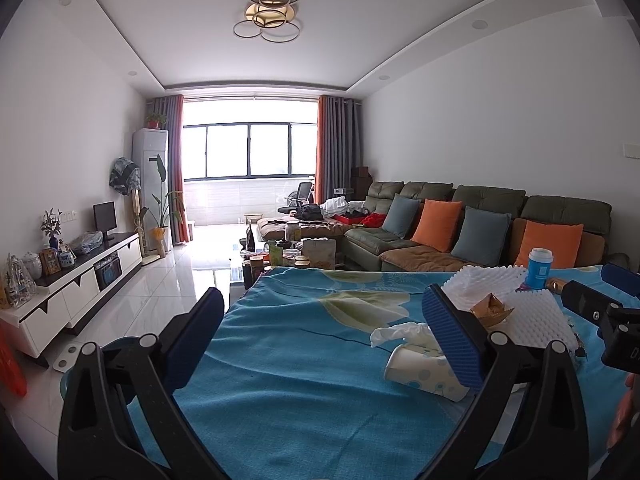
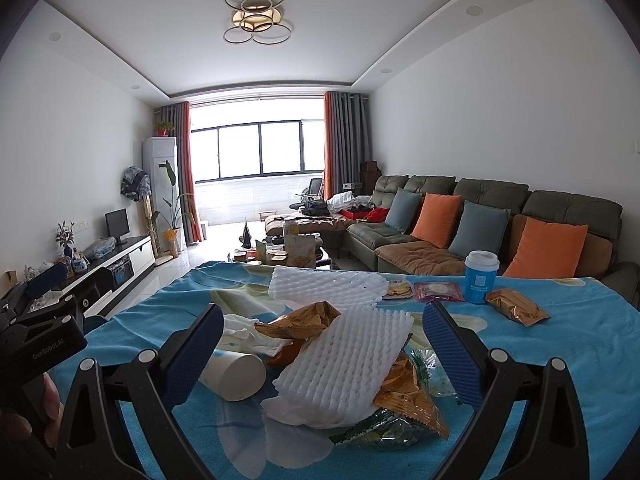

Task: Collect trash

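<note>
Approach step: both tongs released, right gripper (image 2: 322, 356) straddling near foam sheet (image 2: 352, 364); next, clench; left gripper (image 1: 320, 340) idle.

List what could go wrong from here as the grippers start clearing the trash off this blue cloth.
1. The white foam net lies loosely across gold wrappers and a green packet; pinching it might drag or scatter them.
2. The tipped paper cup lies on its side, tissue beside it; a nudge could roll it away.
3. The upright blue cup may not be trash, and a sweep could knock it over.
</note>
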Available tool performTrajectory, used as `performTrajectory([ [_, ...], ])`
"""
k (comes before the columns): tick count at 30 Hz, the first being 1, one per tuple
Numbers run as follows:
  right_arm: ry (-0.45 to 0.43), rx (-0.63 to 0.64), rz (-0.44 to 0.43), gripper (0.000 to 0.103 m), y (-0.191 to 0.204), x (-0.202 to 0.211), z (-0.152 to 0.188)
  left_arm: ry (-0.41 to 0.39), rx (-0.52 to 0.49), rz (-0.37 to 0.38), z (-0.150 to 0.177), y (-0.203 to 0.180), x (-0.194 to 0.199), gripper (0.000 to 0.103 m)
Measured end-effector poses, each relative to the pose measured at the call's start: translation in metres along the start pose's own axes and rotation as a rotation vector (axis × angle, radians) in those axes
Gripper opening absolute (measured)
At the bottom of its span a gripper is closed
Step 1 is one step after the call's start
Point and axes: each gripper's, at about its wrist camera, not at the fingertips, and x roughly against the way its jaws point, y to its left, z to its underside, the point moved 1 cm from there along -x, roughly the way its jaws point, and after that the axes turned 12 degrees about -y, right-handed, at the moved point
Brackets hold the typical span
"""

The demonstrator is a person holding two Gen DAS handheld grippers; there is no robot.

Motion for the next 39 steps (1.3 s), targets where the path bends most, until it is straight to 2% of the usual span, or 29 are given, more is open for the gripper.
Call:
performTrajectory([
  [25, 0.030, -0.019, -0.022, 0.096, -0.004, -0.006, 0.001, 0.021, -0.006, 0.002, 0.003, 0.000, -0.003, 0.097],
  [29, 0.052, -0.028, -0.028, 0.096, -0.007, -0.010, 0.003, 0.059, -0.001, 0.013, 0.008, 0.001, -0.009, 0.097],
  [33, 0.090, -0.052, -0.036, 0.096, -0.012, -0.015, 0.007, 0.127, 0.015, 0.059, 0.014, 0.001, -0.021, 0.097],
  [39, 0.167, -0.113, -0.068, 0.095, -0.022, -0.026, 0.016, 0.273, 0.046, 0.178, 0.032, -0.006, -0.049, 0.097],
])
